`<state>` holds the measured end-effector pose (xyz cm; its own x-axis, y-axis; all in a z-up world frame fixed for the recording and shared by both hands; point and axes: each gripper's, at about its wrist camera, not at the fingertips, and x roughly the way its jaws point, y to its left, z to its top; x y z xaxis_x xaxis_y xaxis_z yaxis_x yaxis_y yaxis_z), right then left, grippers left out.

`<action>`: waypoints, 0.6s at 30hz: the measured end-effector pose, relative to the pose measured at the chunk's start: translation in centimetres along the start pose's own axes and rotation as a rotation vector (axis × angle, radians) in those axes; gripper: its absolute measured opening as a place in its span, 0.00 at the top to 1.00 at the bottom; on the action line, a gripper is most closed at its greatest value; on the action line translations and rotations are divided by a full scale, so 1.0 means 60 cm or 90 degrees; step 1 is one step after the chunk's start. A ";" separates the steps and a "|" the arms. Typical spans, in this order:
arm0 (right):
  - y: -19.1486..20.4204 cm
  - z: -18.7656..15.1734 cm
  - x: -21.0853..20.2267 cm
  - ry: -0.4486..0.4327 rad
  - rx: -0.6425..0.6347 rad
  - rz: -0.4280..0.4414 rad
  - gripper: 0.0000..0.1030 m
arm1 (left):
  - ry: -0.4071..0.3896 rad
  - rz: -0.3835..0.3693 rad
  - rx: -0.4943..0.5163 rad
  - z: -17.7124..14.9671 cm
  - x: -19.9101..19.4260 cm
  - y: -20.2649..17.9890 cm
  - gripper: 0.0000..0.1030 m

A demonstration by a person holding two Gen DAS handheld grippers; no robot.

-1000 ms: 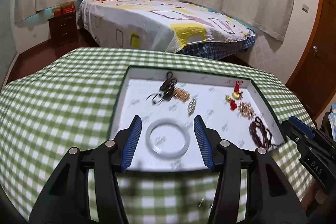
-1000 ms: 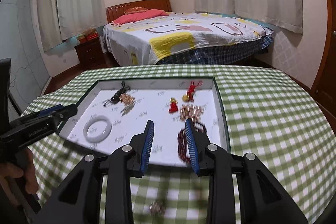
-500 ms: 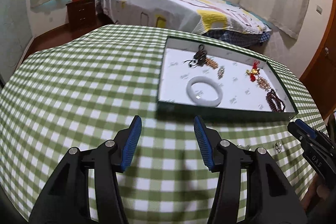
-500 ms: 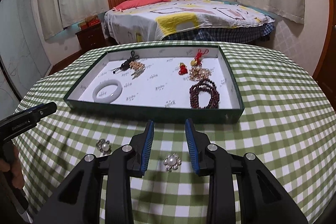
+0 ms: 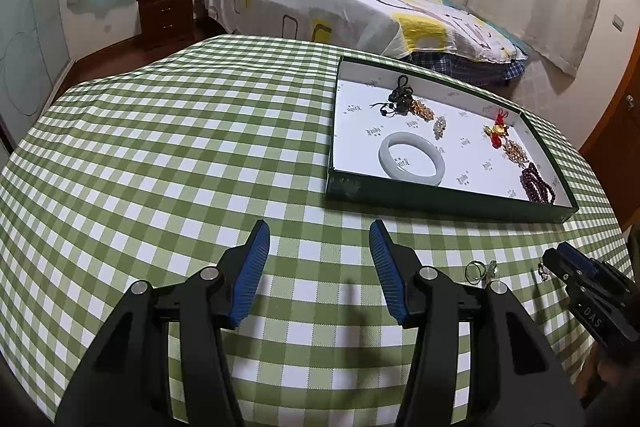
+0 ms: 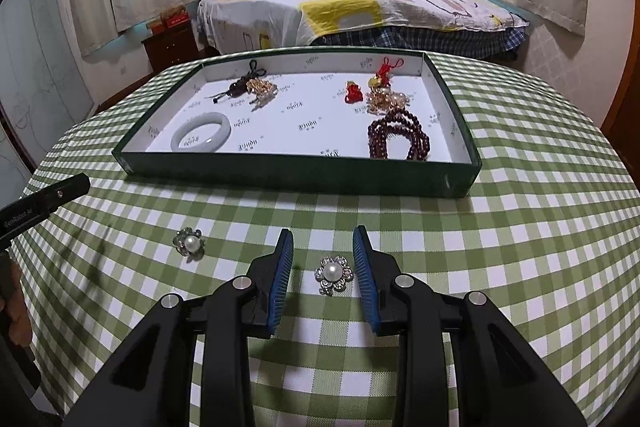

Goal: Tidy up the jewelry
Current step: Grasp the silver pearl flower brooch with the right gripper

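A dark green tray with a white floor holds a pale jade bangle, dark red beads, red and gold charms and a black cord piece. The tray and bangle also show in the left wrist view. Two pearl flower pieces lie on the cloth in front of the tray: one sits between the fingers of my open right gripper, the other lies to its left. My left gripper is open and empty over bare cloth, left of the tray.
The round table has a green checked cloth. A small ring-like piece lies on the cloth by the right gripper's tip. A bed and nightstand stand behind the table.
Both grippers pulled back from over the tray toward the table's near side. The left one swung left, away from the bangle. The right one now has a pearl flower piece between its fingers.
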<state>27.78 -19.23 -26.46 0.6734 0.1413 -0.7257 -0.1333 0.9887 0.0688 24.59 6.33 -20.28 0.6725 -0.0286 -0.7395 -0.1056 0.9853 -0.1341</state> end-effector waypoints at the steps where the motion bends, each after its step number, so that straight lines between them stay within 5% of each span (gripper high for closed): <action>1: 0.000 -0.001 0.001 0.001 0.000 -0.001 0.69 | 0.001 0.000 0.000 -0.001 0.001 0.000 0.51; 18: -0.004 -0.004 0.023 0.041 -0.002 -0.010 0.70 | 0.015 -0.001 -0.001 -0.011 0.013 -0.001 0.51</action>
<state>28.56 -19.26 -27.67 0.6271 0.1219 -0.7693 -0.1254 0.9906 0.0547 24.65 6.12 -21.25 0.6551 -0.0342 -0.7547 -0.1062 0.9849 -0.1368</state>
